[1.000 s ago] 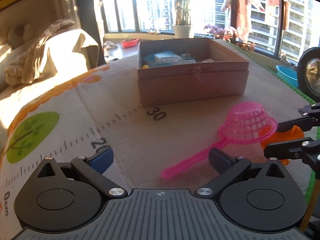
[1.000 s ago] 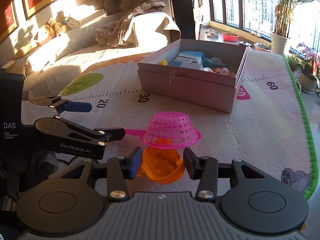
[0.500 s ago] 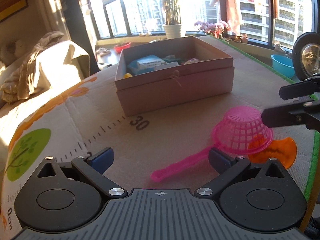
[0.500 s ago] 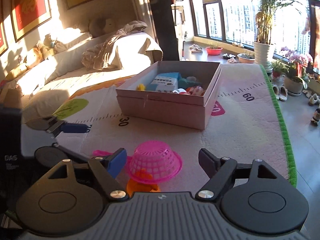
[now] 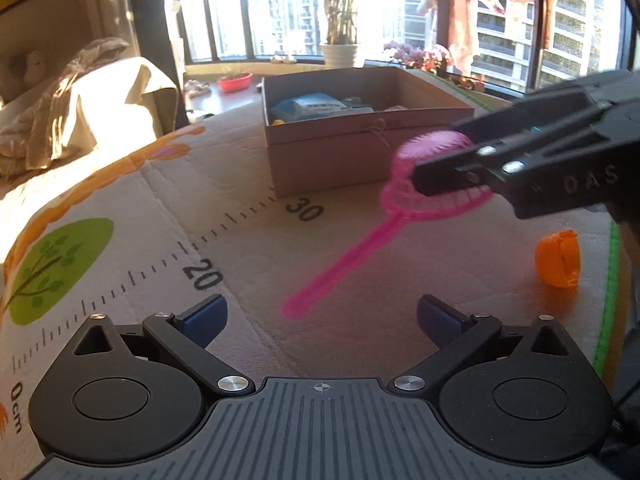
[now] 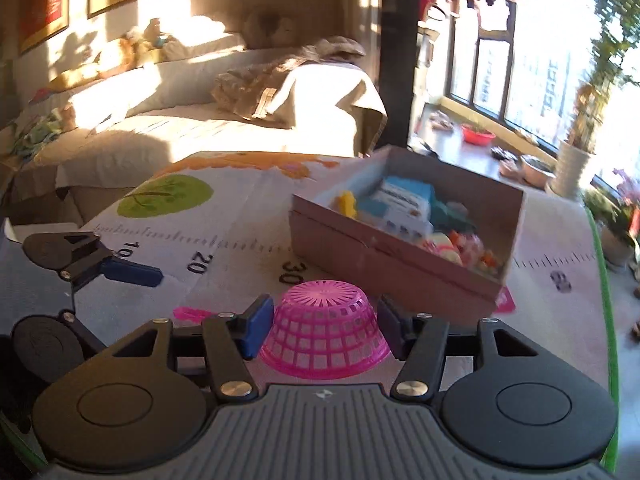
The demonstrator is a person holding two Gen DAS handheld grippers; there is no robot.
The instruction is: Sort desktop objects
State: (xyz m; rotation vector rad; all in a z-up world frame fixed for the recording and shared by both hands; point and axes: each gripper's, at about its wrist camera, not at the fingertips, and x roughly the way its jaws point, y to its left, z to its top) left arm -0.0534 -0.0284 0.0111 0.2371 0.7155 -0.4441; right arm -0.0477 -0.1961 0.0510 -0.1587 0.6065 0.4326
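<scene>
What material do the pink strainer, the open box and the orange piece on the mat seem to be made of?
Pink strainer: likely translucent moulded plastic, since light glows through its grid.
Open box: apparently matte cardboard, with thin flat walls and a dull pinkish-brown surface.
Orange piece: probably glossy thin plastic, a hollow shell; its exact kind is unclear.

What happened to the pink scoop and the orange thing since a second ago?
The right gripper let go of the orange shell, which now lies alone on the mat. It then moved onto the pink scoop, and its jaws are closing around the scoop's bowl and lifting it toward the box. The left gripper stayed open and empty, and the box kept its place.
</scene>
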